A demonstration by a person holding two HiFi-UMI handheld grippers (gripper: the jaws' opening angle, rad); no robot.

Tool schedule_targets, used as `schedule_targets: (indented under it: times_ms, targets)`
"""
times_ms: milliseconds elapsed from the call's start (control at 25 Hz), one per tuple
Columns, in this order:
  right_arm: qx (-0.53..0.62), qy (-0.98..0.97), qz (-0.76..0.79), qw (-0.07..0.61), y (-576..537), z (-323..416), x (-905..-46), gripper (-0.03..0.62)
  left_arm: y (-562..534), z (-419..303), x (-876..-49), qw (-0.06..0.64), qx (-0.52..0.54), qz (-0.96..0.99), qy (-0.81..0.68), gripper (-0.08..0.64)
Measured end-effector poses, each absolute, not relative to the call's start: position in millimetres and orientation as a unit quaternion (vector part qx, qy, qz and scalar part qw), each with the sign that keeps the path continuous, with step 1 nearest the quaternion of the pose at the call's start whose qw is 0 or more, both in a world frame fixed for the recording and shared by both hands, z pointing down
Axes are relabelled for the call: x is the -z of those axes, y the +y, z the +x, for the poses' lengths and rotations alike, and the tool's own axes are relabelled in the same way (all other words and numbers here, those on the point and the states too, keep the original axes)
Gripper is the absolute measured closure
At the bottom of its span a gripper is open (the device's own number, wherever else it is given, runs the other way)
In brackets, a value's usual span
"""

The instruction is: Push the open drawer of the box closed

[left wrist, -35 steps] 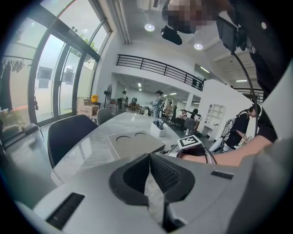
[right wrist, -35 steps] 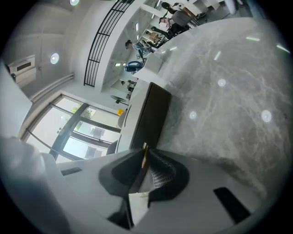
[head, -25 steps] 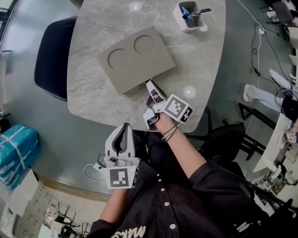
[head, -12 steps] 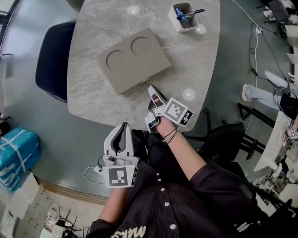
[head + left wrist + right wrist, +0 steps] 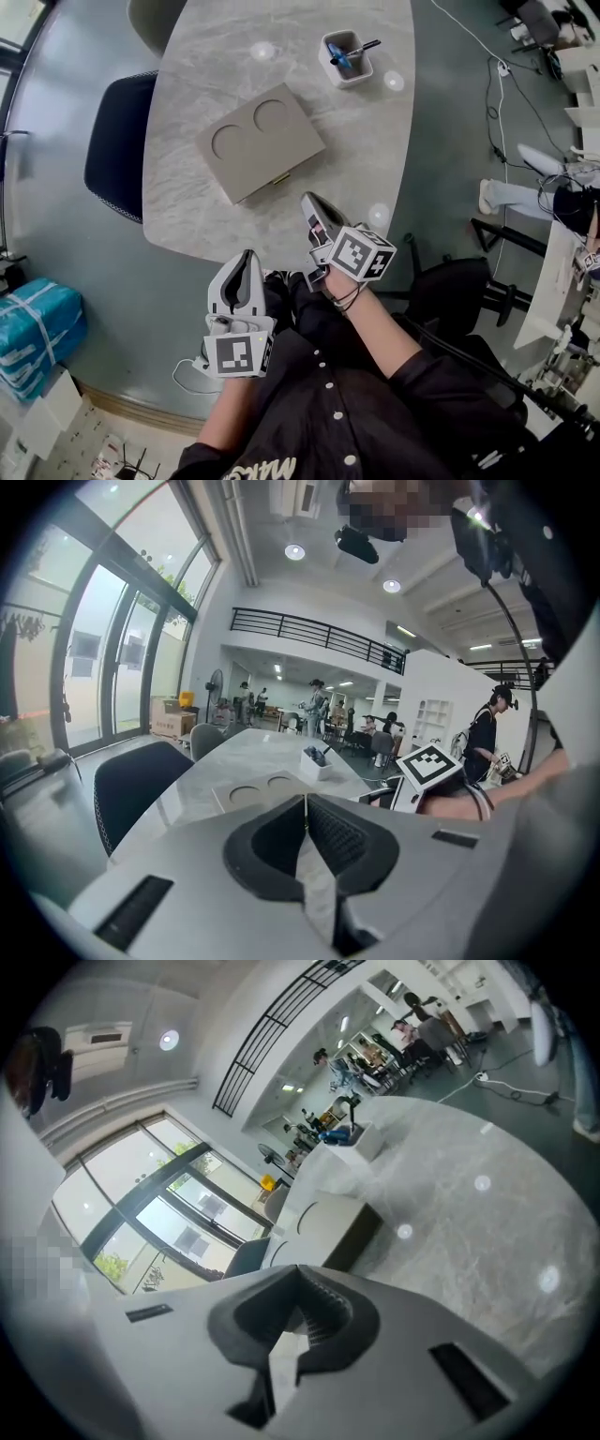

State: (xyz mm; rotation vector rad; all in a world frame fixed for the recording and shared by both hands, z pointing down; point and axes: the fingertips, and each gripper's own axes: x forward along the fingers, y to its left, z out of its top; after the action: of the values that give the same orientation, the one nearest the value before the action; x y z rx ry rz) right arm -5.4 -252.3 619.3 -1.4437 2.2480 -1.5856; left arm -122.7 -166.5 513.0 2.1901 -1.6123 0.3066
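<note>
Head view: I see the box (image 5: 261, 148) lying on the table (image 5: 375, 141), two round recesses in its top, its front face looking flush, with a small brass pull (image 5: 280, 178) facing me. My right gripper (image 5: 308, 200) is over the table's near edge, tips together, pointing at the pull but apart from it and holding nothing. My left gripper (image 5: 247, 254) hangs off the table, over my lap, jaws clenched on nothing. A cup (image 5: 343, 57) with pens stands beyond the box and a chair (image 5: 117, 141) is at the table's left. Left gripper view: the left gripper (image 5: 305, 801) has its jaws pressed together, empty, with the box (image 5: 251, 794) and cup (image 5: 315, 763) beyond. Right gripper view: the right gripper (image 5: 300, 1271) is closed too, empty, the box (image 5: 336, 1224) near ahead, its dark front toward me
</note>
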Motion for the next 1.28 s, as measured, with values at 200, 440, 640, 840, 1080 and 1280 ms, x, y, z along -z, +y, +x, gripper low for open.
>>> schedule_targets:
  times_ms: [200,440,640,840,1080,1280]
  targets:
    - [0.453,0.761,-0.465,0.010,-252.2,3.6,-572.3,0.594,-168.6,-111.1,-491.2,0.181,-0.097,0.799,-0.564,0.543]
    - [0.373,0.804,-0.464,-0.009,-246.3,10.0,-521.5,0.594,-172.5,-106.6,-465.9,0.161,-0.081,0.812,-0.556,0.543]
    - [0.300,0.831,-0.468,-0.019,-236.7,20.4,-475.6,0.594,-176.8,-104.7,-440.2,0.141,-0.068,0.820,-0.550,0.543]
    - [0.237,0.844,-0.481,-0.014,-227.7,35.0,-433.0,0.595,-179.4,-102.9,-409.0,0.113,-0.053,0.827,-0.549,0.543]
    - [0.183,0.847,-0.499,0.001,-216.9,48.4,-401.2,0.594,-177.9,-99.8,-381.2,0.081,-0.044,0.834,-0.544,0.543]
    - [0.163,0.842,-0.514,0.015,-211.1,58.7,-386.6,0.595,-180.3,-102.2,-363.3,0.059,-0.039,0.834,-0.547,0.543]
